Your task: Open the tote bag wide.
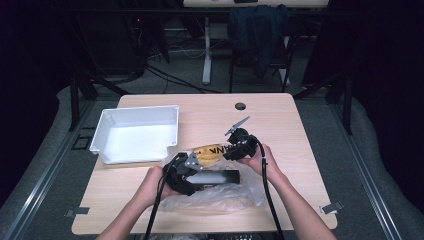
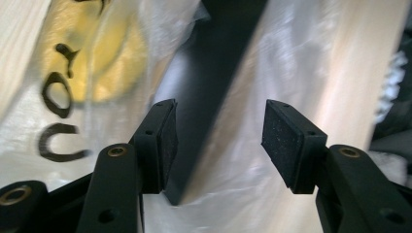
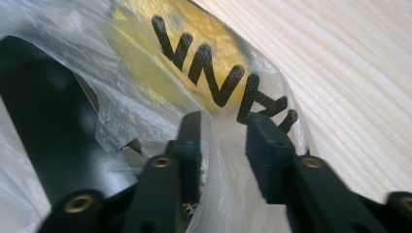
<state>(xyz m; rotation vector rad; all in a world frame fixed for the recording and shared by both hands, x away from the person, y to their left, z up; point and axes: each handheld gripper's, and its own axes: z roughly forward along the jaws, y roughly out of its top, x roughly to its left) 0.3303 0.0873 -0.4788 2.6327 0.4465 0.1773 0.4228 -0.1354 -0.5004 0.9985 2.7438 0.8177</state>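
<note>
A clear plastic bag [image 1: 220, 192] with a yellow patch and black letters [image 1: 212, 150] lies on the wooden table [image 1: 280, 120], with a long black box [image 1: 215, 176] inside it. My left gripper [image 1: 186, 170] is at the box's left end. In the left gripper view it [image 2: 218, 141] is open, its jaws straddling the black box's edge [image 2: 214, 73] through the film [image 2: 291, 58]. My right gripper [image 1: 239, 147] is at the printed end. In the right gripper view it [image 3: 226, 141] is open around a fold of the bag's film [image 3: 223, 160], just below the black letters [image 3: 218, 77].
A white tray [image 1: 107, 122] stands at the back left of the table, close to the left hand. A cable hole [image 1: 240, 106] sits near the far edge. A chair draped with dark cloth [image 1: 257, 25] stands beyond the table.
</note>
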